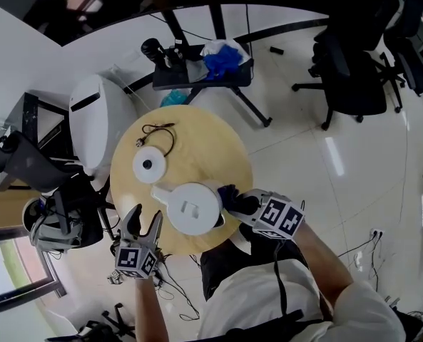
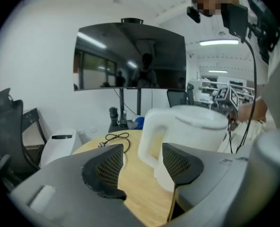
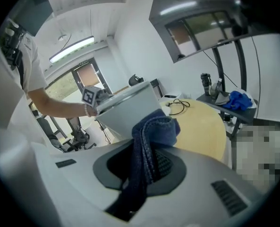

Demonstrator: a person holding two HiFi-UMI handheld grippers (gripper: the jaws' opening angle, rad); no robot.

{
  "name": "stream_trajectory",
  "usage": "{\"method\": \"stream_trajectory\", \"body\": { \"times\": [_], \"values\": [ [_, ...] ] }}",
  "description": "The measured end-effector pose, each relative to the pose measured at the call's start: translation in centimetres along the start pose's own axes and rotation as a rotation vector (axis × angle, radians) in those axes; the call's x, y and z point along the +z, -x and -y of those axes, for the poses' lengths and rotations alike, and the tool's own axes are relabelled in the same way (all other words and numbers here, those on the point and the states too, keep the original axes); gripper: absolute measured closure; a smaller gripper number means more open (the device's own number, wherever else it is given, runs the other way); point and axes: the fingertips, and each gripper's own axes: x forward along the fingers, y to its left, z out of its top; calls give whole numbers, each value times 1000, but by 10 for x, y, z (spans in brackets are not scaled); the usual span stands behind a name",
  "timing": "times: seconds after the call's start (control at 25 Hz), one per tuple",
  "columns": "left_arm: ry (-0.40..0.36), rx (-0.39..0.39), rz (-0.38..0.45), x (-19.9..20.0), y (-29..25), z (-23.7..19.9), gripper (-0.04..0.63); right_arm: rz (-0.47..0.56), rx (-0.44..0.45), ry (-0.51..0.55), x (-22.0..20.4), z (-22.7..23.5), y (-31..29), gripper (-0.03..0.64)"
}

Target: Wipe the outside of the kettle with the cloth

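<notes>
The white kettle (image 1: 193, 206) stands near the front edge of the round wooden table (image 1: 218, 152), with its handle (image 1: 161, 192) pointing left. My left gripper (image 1: 141, 226) hovers at the table's front left, just short of the handle. In the left gripper view the left gripper (image 2: 142, 150) is open with nothing between its pads, and the handle (image 2: 148, 141) rises just beyond the tips. My right gripper (image 1: 240, 204) is shut on a dark blue cloth (image 1: 234, 197) held against the kettle's right side. The right gripper view shows the cloth (image 3: 151, 136) bunched against the kettle wall (image 3: 125, 110).
The kettle's round base (image 1: 150, 165) and a black cord (image 1: 158, 130) lie on the table's far left part. A white appliance (image 1: 97, 120) stands left of the table. Behind it is a black stand with blue fabric (image 1: 222, 59). Office chairs (image 1: 354, 70) are at the far right.
</notes>
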Motion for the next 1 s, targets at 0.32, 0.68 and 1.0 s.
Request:
{"method": "stream_trajectory", "body": {
  "times": [0.32, 0.68, 1.0],
  "values": [
    [90, 10, -6, 76, 3, 74, 282, 53, 24, 9, 15, -9, 6, 551],
    [228, 32, -135, 48, -16, 90, 290, 130, 78, 133, 64, -42, 35, 551],
    [235, 19, -142, 50, -15, 91, 295, 123, 116, -8, 23, -15, 3, 551]
  ]
}}
